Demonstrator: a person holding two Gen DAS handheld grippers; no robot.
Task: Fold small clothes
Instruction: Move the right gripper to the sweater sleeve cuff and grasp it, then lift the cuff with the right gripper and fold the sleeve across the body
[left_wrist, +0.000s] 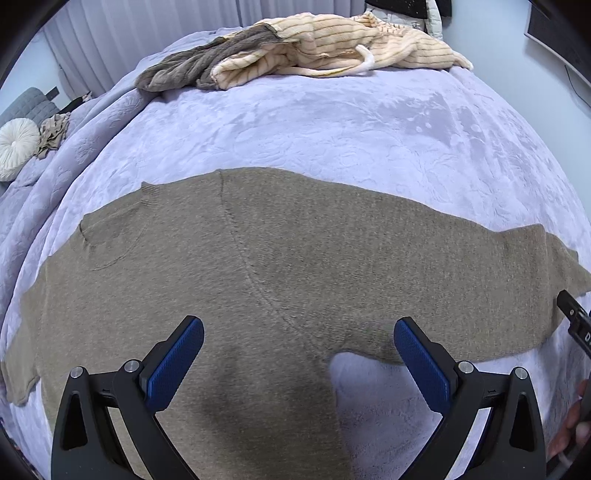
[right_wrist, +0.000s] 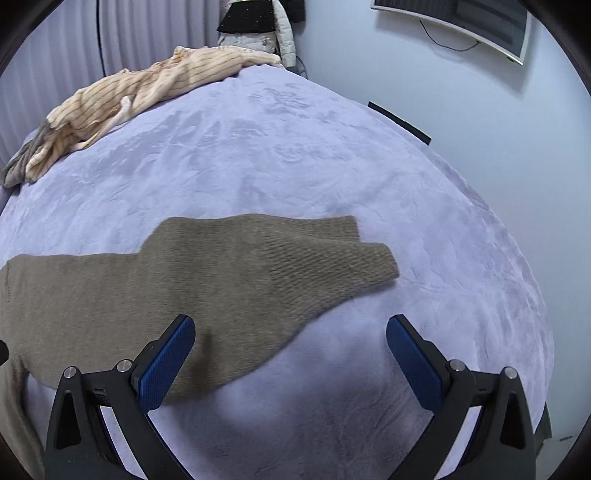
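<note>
While spread flat across the lilac bedspread (left_wrist: 332, 122), taupe knit sweater (left_wrist: 258, 266) fills mid-frame of left wrist view, long axis left–right. Neckline (left_wrist: 110, 236) toward left edge, one sleeve trailing to lower centre, hem end reaching right edge. Fine even knit, few wrinkles, curved seam down the middle. Seen from right wrist view: sweater (right_wrist: 184, 288) at left and centre, ribbed sleeve cuff (right_wrist: 369, 258) pointing right, lying on the bedspread (right_wrist: 369, 166).

Left gripper (left_wrist: 299, 347) hovering over sweater, blue pads wide apart, holding nothing. Right gripper (right_wrist: 290, 343) likewise spread wide, empty — left pad over sleeve, right pad over bare bedspread.

Striped cream garment (left_wrist: 332, 44) and grey garment (left_wrist: 192, 62) heaped at upper frame.
</note>
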